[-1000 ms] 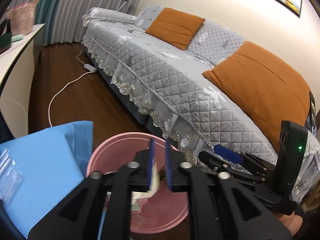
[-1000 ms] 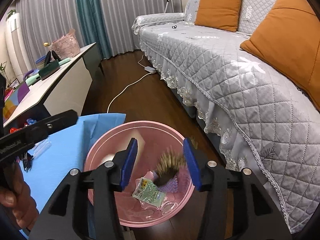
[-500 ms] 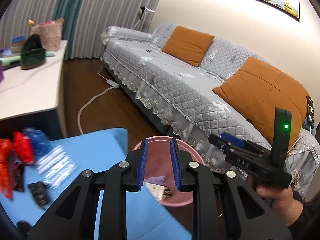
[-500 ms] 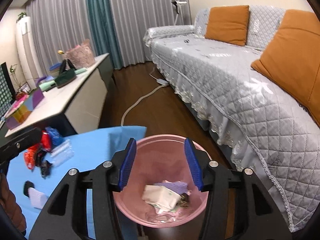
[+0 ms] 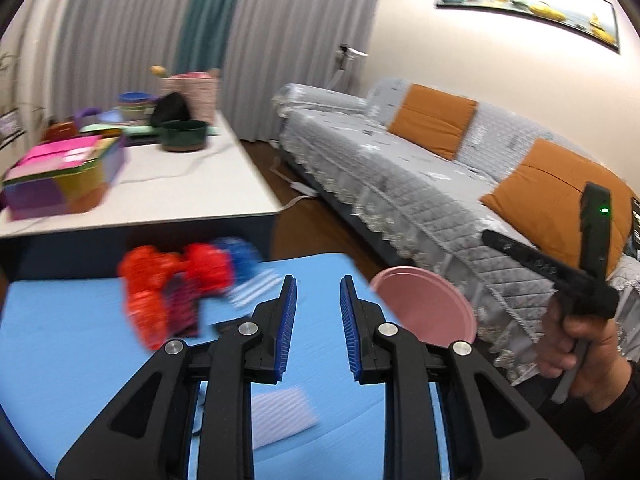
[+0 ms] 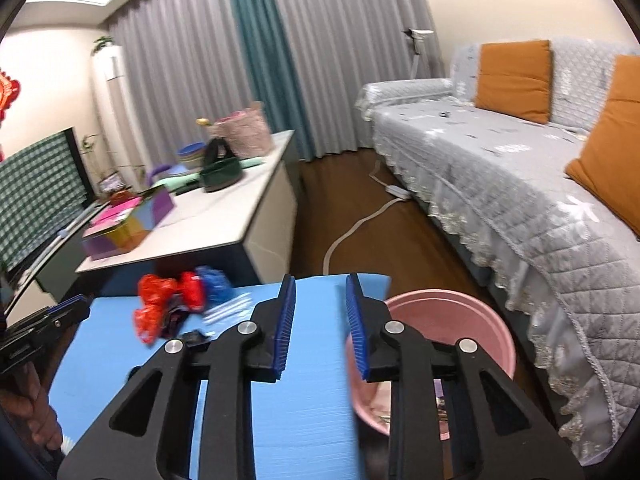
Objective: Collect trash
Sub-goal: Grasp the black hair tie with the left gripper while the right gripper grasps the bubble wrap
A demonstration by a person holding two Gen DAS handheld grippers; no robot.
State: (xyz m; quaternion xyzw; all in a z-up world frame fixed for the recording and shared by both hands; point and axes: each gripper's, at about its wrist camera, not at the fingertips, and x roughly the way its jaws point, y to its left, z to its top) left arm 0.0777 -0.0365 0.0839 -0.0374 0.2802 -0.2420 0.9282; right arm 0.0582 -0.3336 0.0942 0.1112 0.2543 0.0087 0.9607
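Observation:
A pink bin (image 6: 444, 320) stands on the floor at the right edge of the blue mat (image 6: 304, 412); it also shows in the left wrist view (image 5: 424, 304). Trash lies in its bottom. Red and blue crumpled wrappers (image 5: 176, 280) and clear striped packets (image 5: 252, 288) lie on the far part of the mat (image 5: 72, 360); the wrappers also show in the right wrist view (image 6: 168, 300). A pale packet (image 5: 280, 412) lies under my left gripper (image 5: 318, 328), which is open and empty above the mat. My right gripper (image 6: 320, 324) is open and empty, over the mat edge next to the bin.
A white low table (image 5: 168, 184) with boxes, bowls and a basket stands behind the mat. A grey sofa (image 6: 520, 184) with orange cushions runs along the right. A white cable (image 6: 360, 220) lies on the wooden floor between them.
Both grippers have risen and swung left from over the bin toward the mat. The left gripper has opened wider. The wrappers on the mat have come into view.

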